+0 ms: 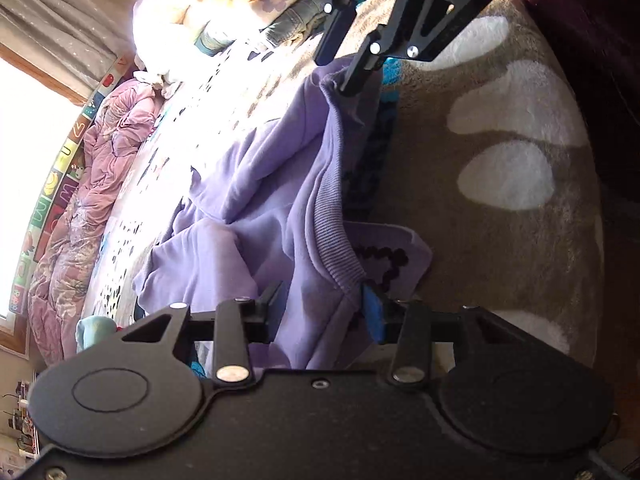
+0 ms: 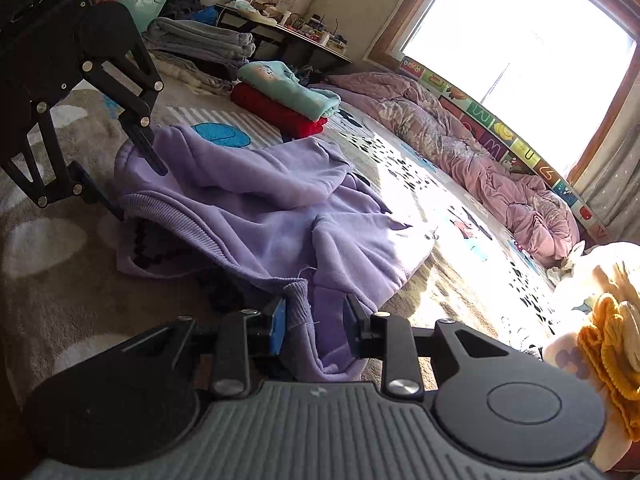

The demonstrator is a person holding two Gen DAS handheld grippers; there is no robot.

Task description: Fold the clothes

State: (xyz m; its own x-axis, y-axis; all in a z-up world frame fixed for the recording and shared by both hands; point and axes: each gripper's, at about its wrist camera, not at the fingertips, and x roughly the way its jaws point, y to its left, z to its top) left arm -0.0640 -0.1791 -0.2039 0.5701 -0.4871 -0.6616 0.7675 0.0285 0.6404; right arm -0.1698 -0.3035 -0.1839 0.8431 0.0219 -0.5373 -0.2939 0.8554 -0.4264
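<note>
The left gripper (image 1: 324,312) has its jaws pinching the ribbed hem of the purple sweatshirt (image 1: 256,200), cloth bunched between the blue pads (image 1: 370,314); the jaws look part-closed on the fabric rather than fully together. The right gripper (image 2: 314,322) grips the same hem further along, a fold of rib hanging between its jaws. Each gripper shows in the other's view, at opposite ends of the lifted hem. The sweatshirt lies rumpled on the rug (image 1: 500,220), near its brown edge with the white patches, its body and a sleeve sprawled toward the sunlit middle; a printed front shows under the raised hem. Beyond it a folded stack (image 2: 288,100), teal on red, sits on the rug, and a pink quilt (image 2: 460,136) lies along the window wall. My guess is the hem is about to be carried over for a fold. The risks: either grip is shallow, so the thick rib could slip out under tension; uneven pulling would skew the fold; and the loose sleeve may drag and get trapped inside, leaving a lump.
</note>
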